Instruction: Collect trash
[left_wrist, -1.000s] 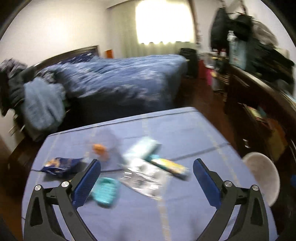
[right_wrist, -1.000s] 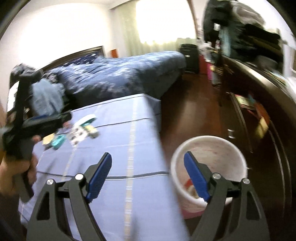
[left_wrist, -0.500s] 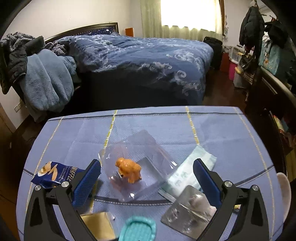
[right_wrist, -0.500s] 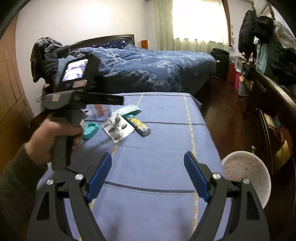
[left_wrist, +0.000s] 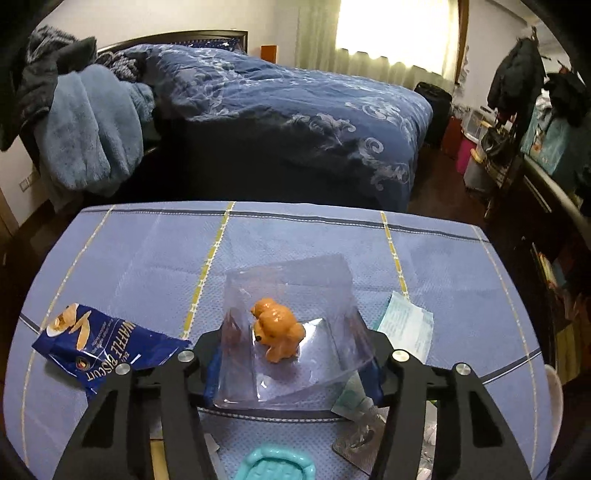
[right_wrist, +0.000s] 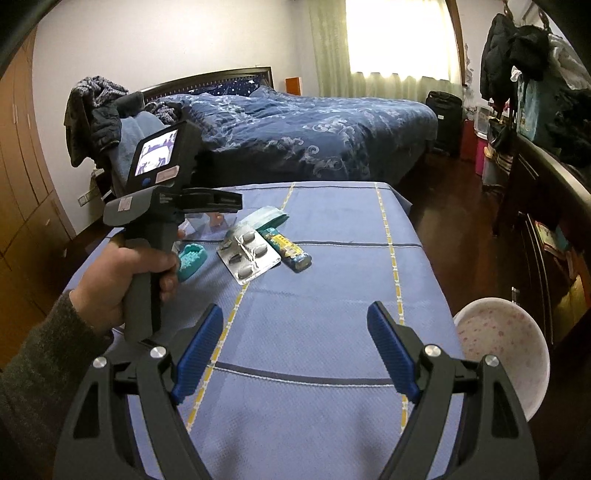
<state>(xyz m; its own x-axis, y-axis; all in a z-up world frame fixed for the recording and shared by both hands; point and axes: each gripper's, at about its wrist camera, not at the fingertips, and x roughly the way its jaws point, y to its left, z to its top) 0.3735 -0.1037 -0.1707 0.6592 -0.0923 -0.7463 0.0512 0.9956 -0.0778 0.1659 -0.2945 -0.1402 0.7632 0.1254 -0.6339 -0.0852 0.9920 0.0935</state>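
Closing since before, left claw (left_wrist: 291, 354) brackets upright clear packet (left_wrist: 295, 332).

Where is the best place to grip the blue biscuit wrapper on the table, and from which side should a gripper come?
Probably the crumpled end of the biscuit wrapper nearest the left gripper, coming down from above. There the foil is torn and puckered, so it seems raised off the tablecloth; the far end lies flatter. The left gripper's jaws are closing around the clear plastic pack.
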